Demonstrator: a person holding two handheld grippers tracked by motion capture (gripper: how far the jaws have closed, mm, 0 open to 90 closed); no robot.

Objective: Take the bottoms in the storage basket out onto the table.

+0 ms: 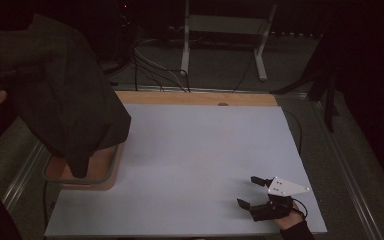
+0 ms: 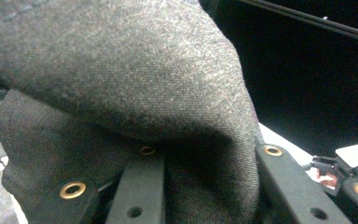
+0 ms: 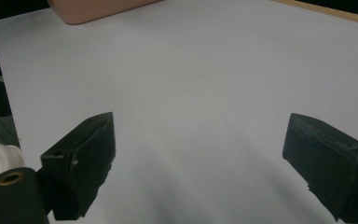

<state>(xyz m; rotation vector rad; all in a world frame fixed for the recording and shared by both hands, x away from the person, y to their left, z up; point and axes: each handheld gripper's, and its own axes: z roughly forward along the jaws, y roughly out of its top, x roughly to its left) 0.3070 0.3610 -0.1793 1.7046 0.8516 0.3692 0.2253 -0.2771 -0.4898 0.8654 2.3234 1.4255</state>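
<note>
A dark grey cloth (image 1: 65, 105) hangs in the air at the table's left, its lower tip dangling into a pink bin (image 1: 105, 175). My left gripper (image 1: 10, 75) holds it up from the far left, with a hand just below. In the left gripper view the cloth (image 2: 121, 70) is bunched between the jaws of the left gripper (image 2: 205, 158), which is shut on it. My right gripper (image 1: 247, 191) rests near the front right of the white sheet (image 1: 205, 150). Its jaws stand wide apart with nothing between them, as the right gripper (image 3: 200, 135) also appears in its own view.
The pink bin (image 3: 98, 9) has a grey-green rim and sits at the sheet's left edge. A wooden table edge (image 1: 195, 97) runs along the back. Beyond it, cables (image 1: 150, 65) and a white stand (image 1: 220, 25) are on the floor.
</note>
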